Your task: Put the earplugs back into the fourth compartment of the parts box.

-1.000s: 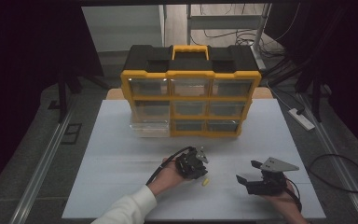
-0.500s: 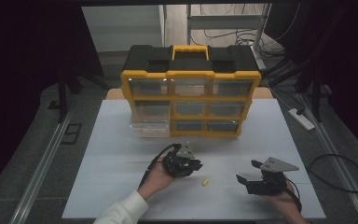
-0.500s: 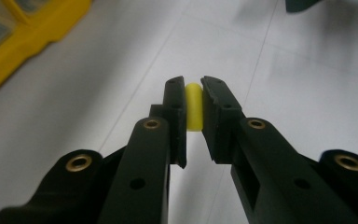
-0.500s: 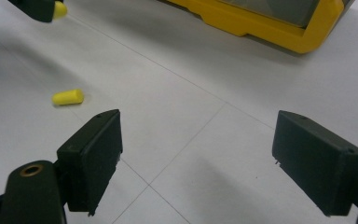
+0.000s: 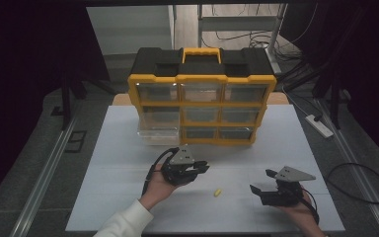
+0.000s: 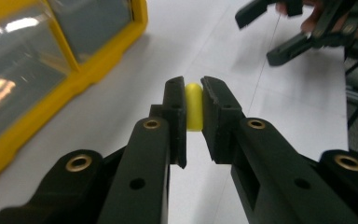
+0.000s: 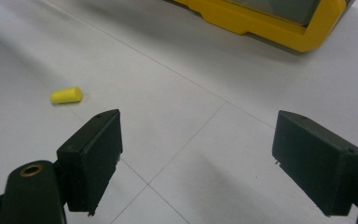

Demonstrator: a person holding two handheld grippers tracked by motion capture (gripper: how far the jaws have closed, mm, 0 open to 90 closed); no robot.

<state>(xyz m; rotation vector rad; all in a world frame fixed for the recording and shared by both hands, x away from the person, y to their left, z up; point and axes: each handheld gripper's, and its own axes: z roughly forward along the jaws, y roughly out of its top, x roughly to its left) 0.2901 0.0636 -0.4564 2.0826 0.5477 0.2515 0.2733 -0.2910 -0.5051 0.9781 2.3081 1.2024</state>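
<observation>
My left gripper [image 6: 194, 93] is shut on a small yellow foam plug [image 6: 194, 107], which stands upright between the pads. In the high view this gripper [image 5: 200, 168] hovers over the white table, left of centre, pointing right. A second yellow plug [image 5: 217, 192] lies loose on the table between the two hands; it also lies at the left of the right gripper view [image 7: 66, 95]. My right gripper [image 5: 260, 181] rests at the front right, jaws wide open with nothing between them [image 7: 198, 154].
A yellow and black drawer organizer [image 5: 202, 103] stands at the back of the white table [image 5: 108, 197]. Its lower left clear drawer [image 5: 158, 133] is pulled out. The organizer's yellow frame [image 6: 98, 65] is close on the left gripper's left side.
The left gripper has lifted off the table and moved left, away from the loose plug. The right gripper has stayed where it was.
</observation>
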